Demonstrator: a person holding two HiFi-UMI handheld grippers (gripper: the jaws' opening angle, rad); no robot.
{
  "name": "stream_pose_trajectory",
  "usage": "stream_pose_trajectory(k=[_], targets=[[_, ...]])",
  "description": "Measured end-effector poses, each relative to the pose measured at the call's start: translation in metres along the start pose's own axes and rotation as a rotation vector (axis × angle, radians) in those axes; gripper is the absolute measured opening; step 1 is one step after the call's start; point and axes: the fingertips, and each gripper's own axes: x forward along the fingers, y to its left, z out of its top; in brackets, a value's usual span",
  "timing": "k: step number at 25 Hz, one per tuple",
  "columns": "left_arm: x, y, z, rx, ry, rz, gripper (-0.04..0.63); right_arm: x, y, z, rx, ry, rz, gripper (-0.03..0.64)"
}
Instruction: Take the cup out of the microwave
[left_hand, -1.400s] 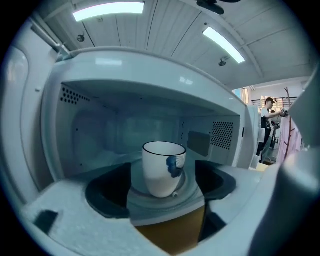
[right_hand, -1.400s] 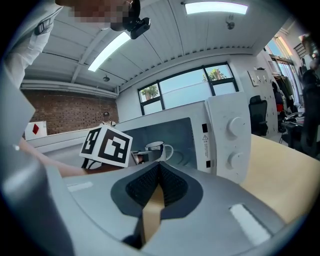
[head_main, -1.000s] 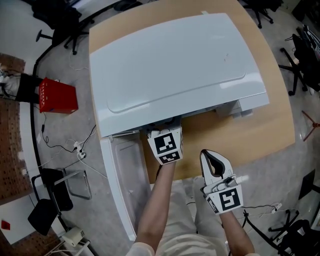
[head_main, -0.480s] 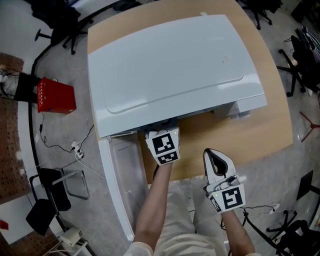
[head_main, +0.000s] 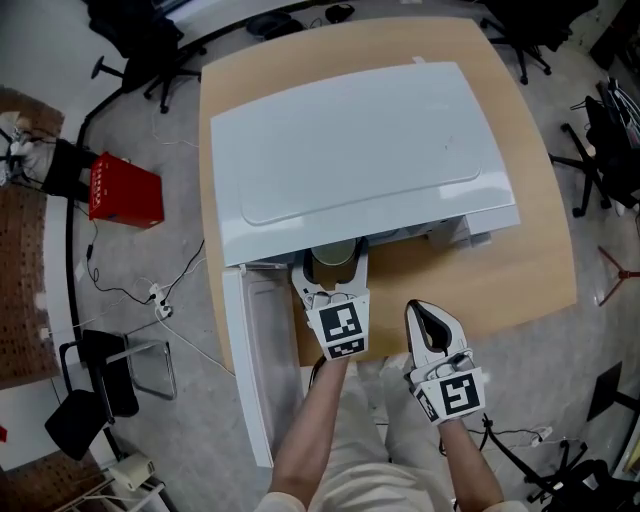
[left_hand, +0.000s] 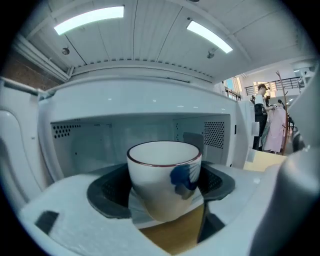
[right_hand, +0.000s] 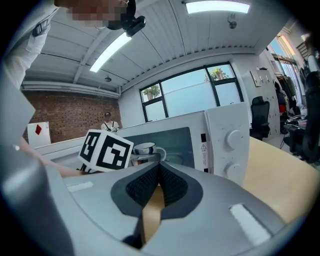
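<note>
At the microwave (head_main: 360, 150) mouth, the left gripper (head_main: 335, 276) clasps the cup (left_hand: 164, 177); draw it level toward six o'clock. Right gripper (head_main: 424, 312) idles clenched, empty.

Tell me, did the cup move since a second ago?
Yes. The cup, gripped by the left tool, has come out past the microwave front edge, toward the person. Earlier it was hidden under the microwave's top.
</note>
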Motion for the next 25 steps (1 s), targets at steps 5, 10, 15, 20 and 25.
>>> stream_pose_trajectory(k=[5, 10, 15, 20, 25], targets=[[-0.045, -0.011, 0.011, -0.012, 0.026, -0.007, 0.388, -0.005, 0.003, 0.026, -0.01, -0.012, 0.024, 0.006], [-0.087, -0.025, 0.026, -0.021, 0.039, -0.028, 0.388, -0.013, 0.01, 0.048, -0.092, -0.006, 0.028, 0.005], [-0.132, -0.041, 0.05, -0.015, 0.028, -0.06, 0.388, -0.026, 0.016, 0.07, -0.091, -0.039, 0.042, 0.005], [-0.173, -0.048, 0.063, -0.019, 0.036, -0.075, 0.388, -0.042, 0.02, 0.083, -0.082, -0.057, 0.038, 0.005], [-0.198, -0.05, 0.065, -0.002, 0.041, -0.089, 0.388, -0.061, 0.021, 0.081, -0.086, -0.049, 0.026, 0.005]])
